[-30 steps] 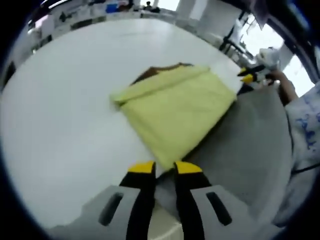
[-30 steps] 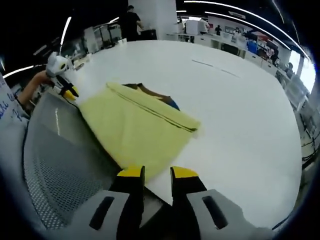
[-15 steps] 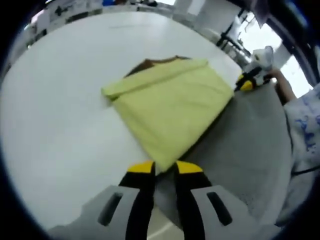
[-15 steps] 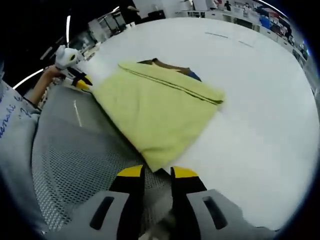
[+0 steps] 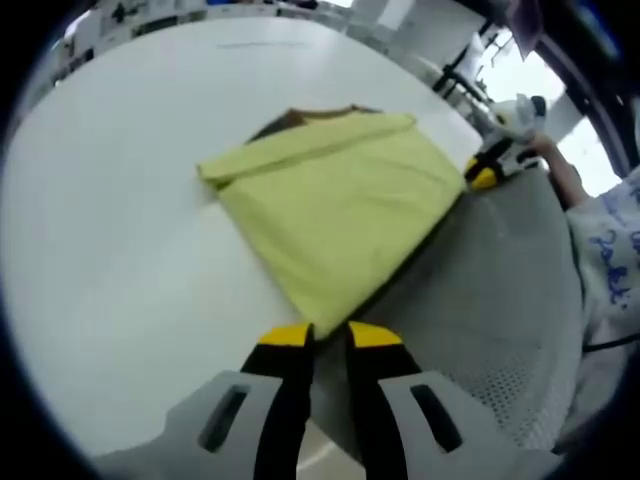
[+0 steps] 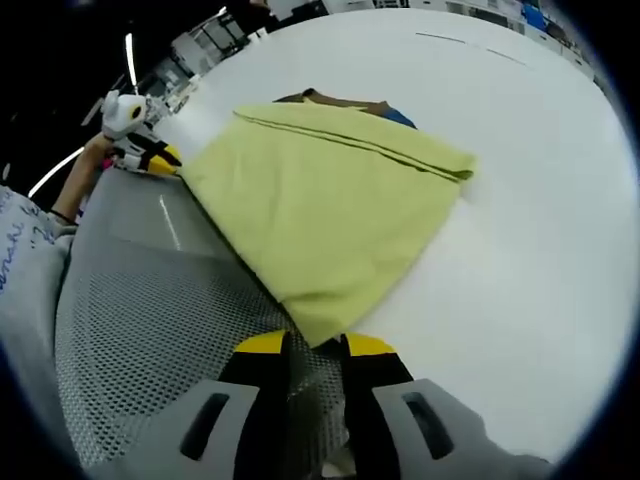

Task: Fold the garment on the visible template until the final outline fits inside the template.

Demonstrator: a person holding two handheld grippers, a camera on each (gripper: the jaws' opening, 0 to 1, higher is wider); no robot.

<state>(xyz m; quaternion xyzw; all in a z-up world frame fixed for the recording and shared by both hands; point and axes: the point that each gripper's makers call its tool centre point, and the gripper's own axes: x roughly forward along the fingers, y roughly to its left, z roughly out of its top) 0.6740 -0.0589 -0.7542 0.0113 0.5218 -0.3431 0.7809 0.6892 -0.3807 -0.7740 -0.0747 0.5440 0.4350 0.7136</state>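
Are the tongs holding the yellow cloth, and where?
Both tongs sit at near corners of the yellow garment; a real pinch cannot be told.

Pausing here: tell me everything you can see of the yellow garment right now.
The yellow garment is pale yellow-green cloth, folded into a flat four-sided shape with a seamed hem along its far edge. It lies on the white table, near edge along the grey mesh surface. A brown piece and a bit of blue show under its far side. Each pair of tongs, left and right, sits at a near corner; contact is unclear.
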